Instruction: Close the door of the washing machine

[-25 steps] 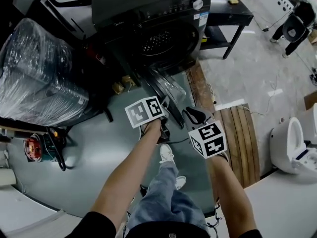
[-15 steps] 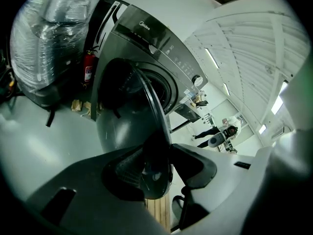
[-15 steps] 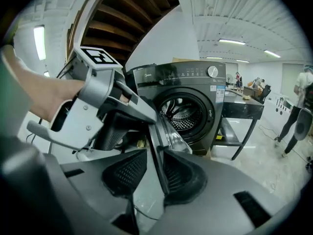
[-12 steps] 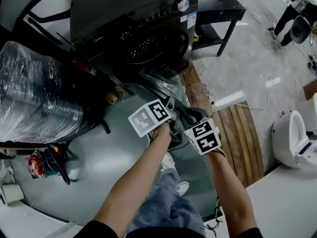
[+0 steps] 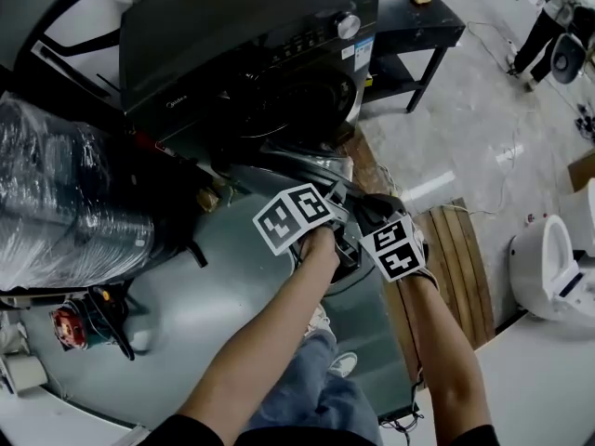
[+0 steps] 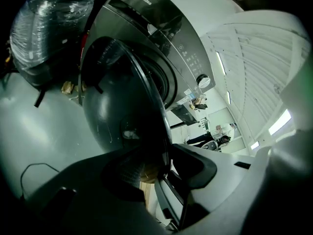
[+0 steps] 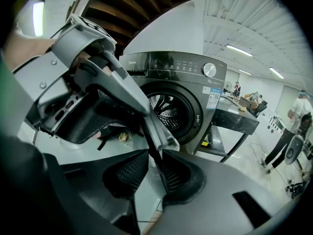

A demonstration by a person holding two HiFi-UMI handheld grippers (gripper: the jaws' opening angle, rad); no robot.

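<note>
The dark front-loading washing machine (image 5: 251, 54) stands at the top of the head view with its round door (image 5: 302, 167) swung out towards me. Both grippers are at the door's free edge. My left gripper (image 5: 327, 193) is wide open, with the door's rim (image 6: 157, 146) running between its jaws in front of the bulging glass (image 6: 117, 102). My right gripper (image 7: 149, 173) sits just beside it. Its jaws are closing with the thin door edge (image 7: 152, 153) between them, close to the right pad, and a gap shows at the left pad. The drum opening (image 7: 166, 109) shows beyond.
A plastic-wrapped bundle (image 5: 65, 203) lies left of the machine, with a red tool (image 5: 65, 328) on the floor below it. To the right are a black table (image 5: 418, 26), wooden boards (image 5: 456, 249) and a white toilet (image 5: 548, 268). A person (image 5: 548, 17) stands far right.
Both grippers have moved forward towards the machine and closer together at the door's edge. The door has swung with them towards the drum opening.
</note>
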